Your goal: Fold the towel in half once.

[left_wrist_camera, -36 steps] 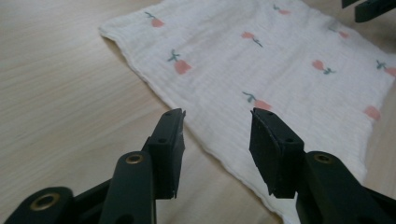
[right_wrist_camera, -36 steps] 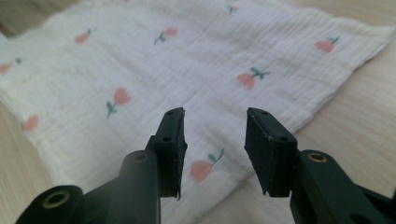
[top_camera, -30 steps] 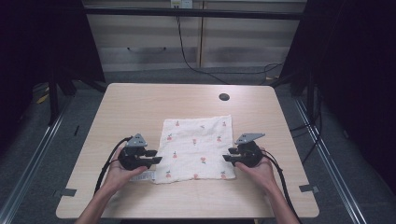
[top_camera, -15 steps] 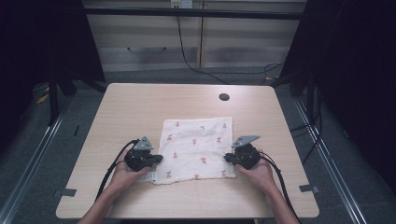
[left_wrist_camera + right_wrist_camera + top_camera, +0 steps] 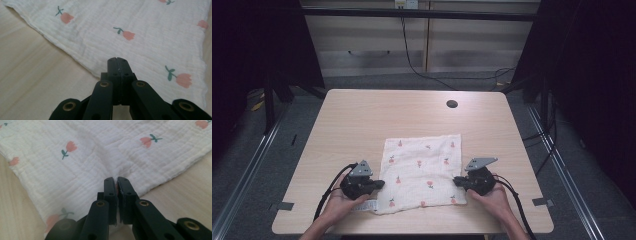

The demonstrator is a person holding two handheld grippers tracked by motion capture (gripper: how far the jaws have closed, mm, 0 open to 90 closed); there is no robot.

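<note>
A white cloth (image 5: 422,170) printed with small pink tulips lies flat on the near half of the wooden table (image 5: 387,115). At its left edge my left gripper (image 5: 381,184) is held in a hand. In the left gripper view its jaws (image 5: 117,60) are pressed together over the hem of the cloth (image 5: 125,25), and I see no fabric between them. At the cloth's right edge my right gripper (image 5: 456,180) is shut on a small pinch of the cloth (image 5: 87,157). The fabric puckers at the tip of the right gripper (image 5: 116,180).
A dark round cable hole (image 5: 452,104) sits near the table's far right. A small white label (image 5: 362,205) sticks out at the cloth's near left corner. Cables trail from both grippers toward the front edge. Dark floor and metal rails surround the table.
Both grippers have slid toward me and slightly inward along the cloth's side edges. The cloth's near part has shifted with them.
</note>
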